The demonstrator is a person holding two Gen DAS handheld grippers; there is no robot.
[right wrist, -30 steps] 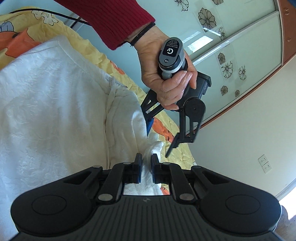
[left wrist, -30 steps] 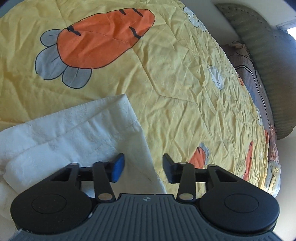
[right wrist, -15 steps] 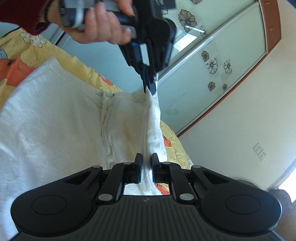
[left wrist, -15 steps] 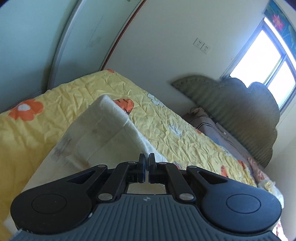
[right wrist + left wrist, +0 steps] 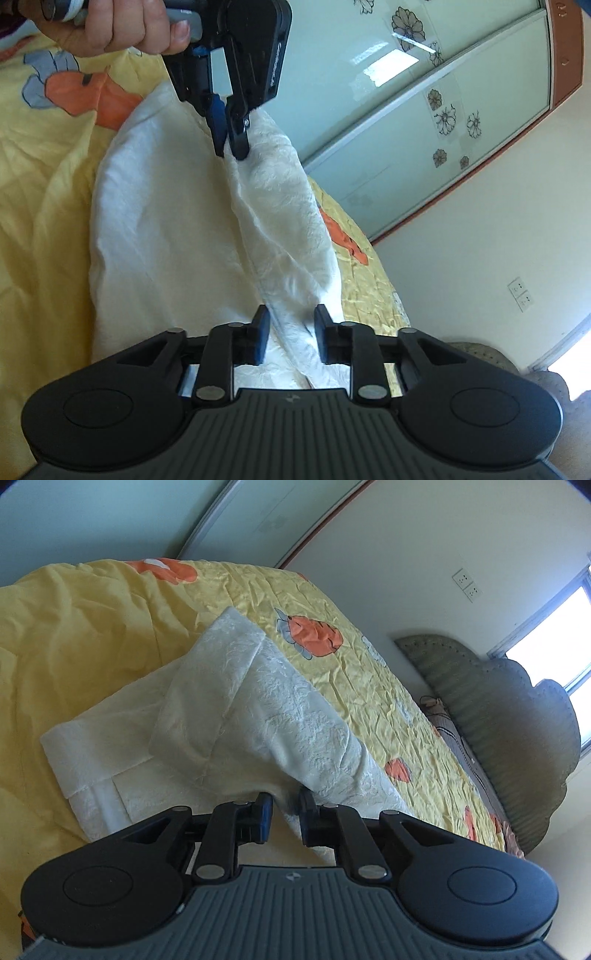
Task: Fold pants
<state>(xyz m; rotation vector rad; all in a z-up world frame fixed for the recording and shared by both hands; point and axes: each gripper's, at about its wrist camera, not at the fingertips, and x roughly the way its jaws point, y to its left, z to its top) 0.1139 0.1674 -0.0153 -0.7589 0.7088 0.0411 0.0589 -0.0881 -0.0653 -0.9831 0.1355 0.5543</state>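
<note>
One white pants (image 5: 177, 236) on bed (image 5: 85, 635). My two claws: left claw (image 5: 284, 818) just parting, right claw (image 5: 290, 334) just parting, fabric fold loose between each.

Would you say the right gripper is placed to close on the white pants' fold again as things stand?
Probably yes: the right gripper has just opened, and a ridge of the white pants runs between its pads untouched, nothing blocking.
</note>
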